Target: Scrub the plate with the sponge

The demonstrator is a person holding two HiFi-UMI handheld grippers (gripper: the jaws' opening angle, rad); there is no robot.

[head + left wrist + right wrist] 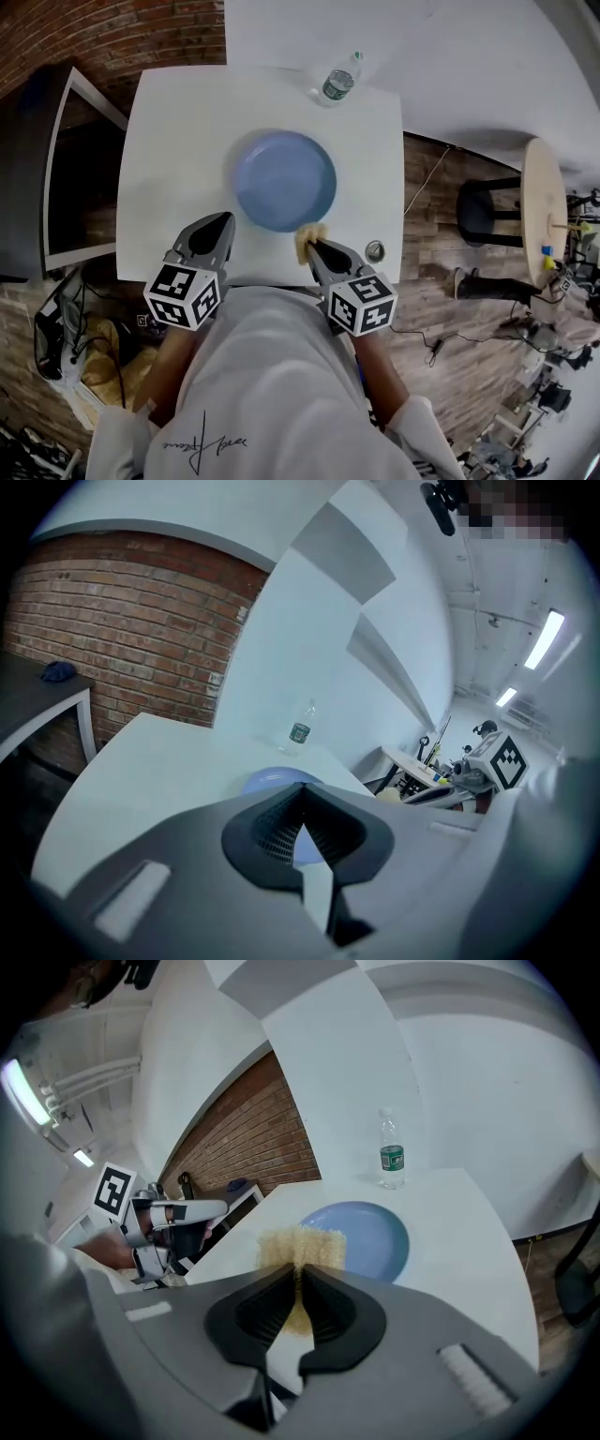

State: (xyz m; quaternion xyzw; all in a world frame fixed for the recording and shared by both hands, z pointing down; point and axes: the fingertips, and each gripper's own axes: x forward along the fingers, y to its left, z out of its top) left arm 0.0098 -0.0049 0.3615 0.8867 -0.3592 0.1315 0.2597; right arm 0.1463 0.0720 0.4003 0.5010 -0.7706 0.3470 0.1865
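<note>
Sponge [306, 238] is sitting clamped in your right gripper [298, 1279] beside the plate [284, 180], near the table's [169, 141] front edge; left gripper [302, 794] is hovering closed, empty.

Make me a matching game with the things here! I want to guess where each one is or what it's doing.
Things:
1. plate
2. sponge
3. bottle
4. left gripper

Places or states:
A. pinched in the jaws of the right gripper
B. standing upright at the far edge of the table
C. blue, in the middle of the table
D. jaws together, holding nothing

Pairs: 1-C, 2-A, 3-B, 4-D
</note>
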